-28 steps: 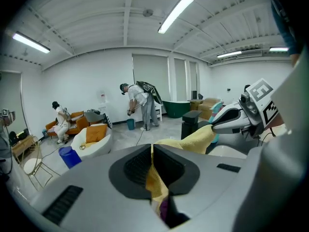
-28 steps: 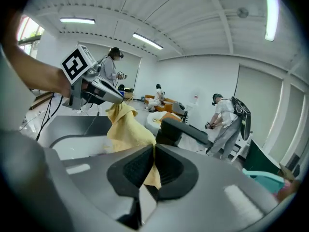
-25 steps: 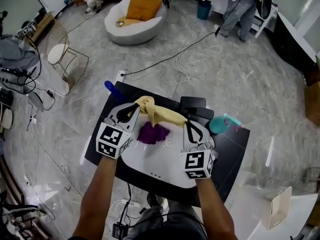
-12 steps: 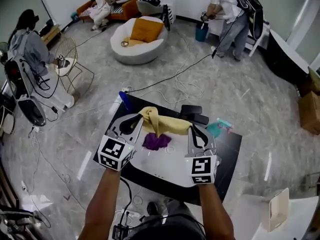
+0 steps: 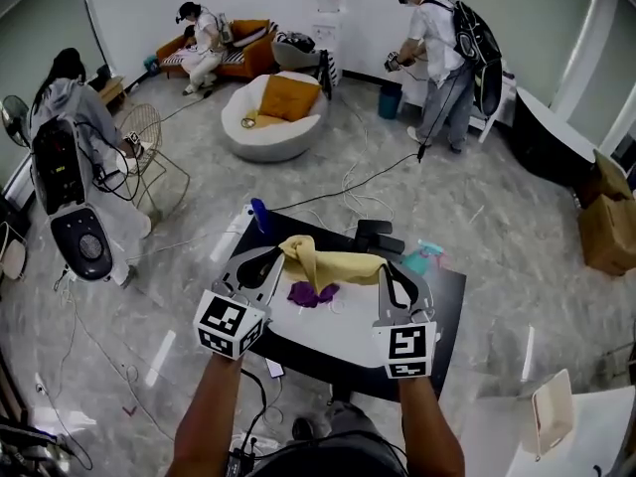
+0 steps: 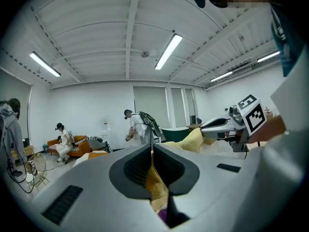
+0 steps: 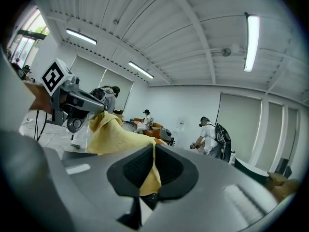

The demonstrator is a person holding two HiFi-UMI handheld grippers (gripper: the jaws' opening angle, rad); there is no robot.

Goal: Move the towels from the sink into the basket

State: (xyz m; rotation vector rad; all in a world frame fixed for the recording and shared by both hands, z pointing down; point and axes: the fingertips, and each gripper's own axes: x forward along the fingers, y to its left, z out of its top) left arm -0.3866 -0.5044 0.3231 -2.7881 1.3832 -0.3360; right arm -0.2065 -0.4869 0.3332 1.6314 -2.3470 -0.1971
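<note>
A yellow towel (image 5: 333, 263) hangs stretched between my two grippers above the white sink (image 5: 343, 318). My left gripper (image 5: 282, 250) is shut on the towel's left end, which bunches up at the jaws. The right gripper (image 5: 383, 267) is shut on its right end. In the left gripper view, yellow cloth (image 6: 154, 182) is pinched between the pads of the left gripper (image 6: 152, 166). The right gripper view shows the same towel (image 7: 116, 134) running from the right gripper (image 7: 153, 164) toward the other one. A purple towel (image 5: 311, 292) lies crumpled in the sink under the yellow one.
The sink sits on a black table (image 5: 449, 298). A blue bottle (image 5: 260, 214), a black object (image 5: 374, 235) and a teal spray bottle (image 5: 423, 256) stand along its far edge. Cables cross the floor. Several people are farther off, near a white round seat (image 5: 270, 127).
The head view has tilted up and shows more of the room. Both grippers have kept their hold on the yellow towel, which now hangs a little higher over the purple one.
</note>
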